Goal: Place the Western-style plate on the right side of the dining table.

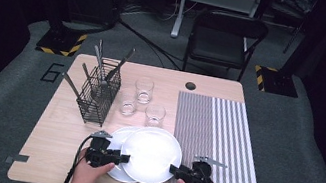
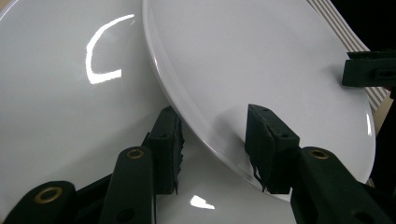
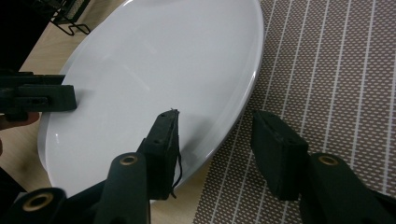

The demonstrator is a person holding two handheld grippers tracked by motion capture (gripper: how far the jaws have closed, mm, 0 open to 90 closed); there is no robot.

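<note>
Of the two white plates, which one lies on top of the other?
The right plate, the one nearer the striped mat, lies on top. Its left rim overlaps the left plate, and both claws, left claw and right claw, straddle its rim.

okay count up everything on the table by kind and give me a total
Plates: 2
Glasses: 3
Wire cutlery basket: 1
Striped placemat: 1
Total: 7, leaving out the cutlery in the basket, too tangled to count.

I see a white round top plate (image 1: 152, 153) partly overlapping the lower plate (image 1: 120, 137). It lies near the table's front edge, its right rim on the striped mat (image 1: 224, 133).
</note>
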